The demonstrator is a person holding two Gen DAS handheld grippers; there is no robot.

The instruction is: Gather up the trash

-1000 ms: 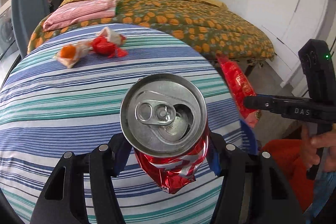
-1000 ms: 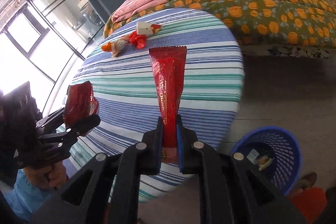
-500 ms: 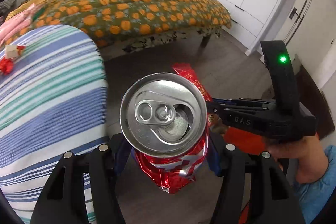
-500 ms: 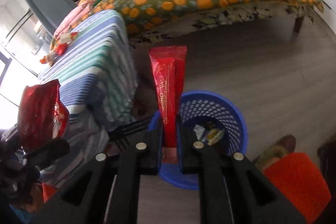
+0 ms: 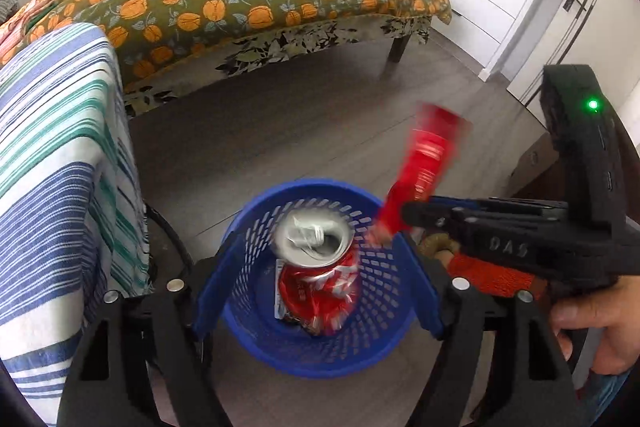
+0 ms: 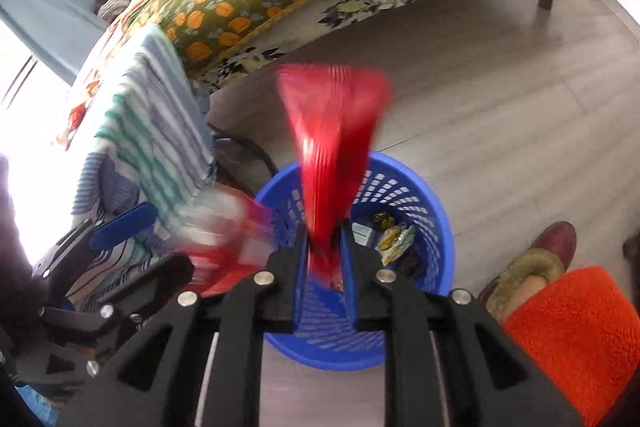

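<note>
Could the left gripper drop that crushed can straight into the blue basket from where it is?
Probably yes. The left gripper is open right above the blue basket, and the crushed can, blurred, appears already loose between the fingers, with nothing blocking the basket's mouth.

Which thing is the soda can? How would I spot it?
Find the blue basket on the floor between the striped tablecloth and the bed. The soda can is right over its opening, crushed and red with a round silver top. The red wrapper nearby is long and flat, with no silver.
</note>
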